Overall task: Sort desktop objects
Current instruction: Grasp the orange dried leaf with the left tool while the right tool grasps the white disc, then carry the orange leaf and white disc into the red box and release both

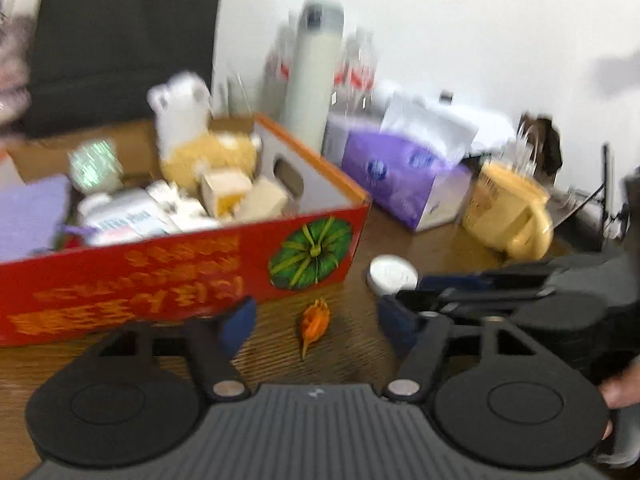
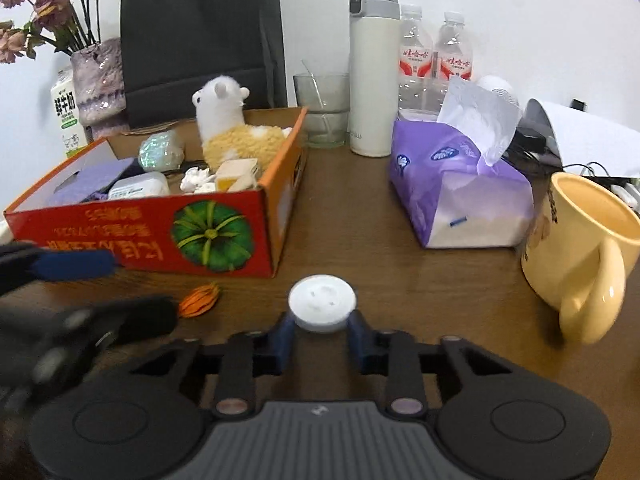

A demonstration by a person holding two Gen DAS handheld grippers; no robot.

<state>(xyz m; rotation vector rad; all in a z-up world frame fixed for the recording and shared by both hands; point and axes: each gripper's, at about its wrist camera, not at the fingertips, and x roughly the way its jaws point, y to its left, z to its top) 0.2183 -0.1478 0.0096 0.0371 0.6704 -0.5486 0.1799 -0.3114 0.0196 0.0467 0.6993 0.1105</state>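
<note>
A red cardboard box holds a plush alpaca and several small items. An orange dried flower lies on the wooden table in front of the box. My left gripper is open and straddles the flower just above it. A round white lid lies on the table. My right gripper has its blue pads closed against both sides of the lid. The right gripper also shows in the left wrist view.
A purple tissue pack, a yellow mug, a white thermos, two water bottles and a glass stand behind. A black bag, a vase of flowers and a milk carton are at the back left.
</note>
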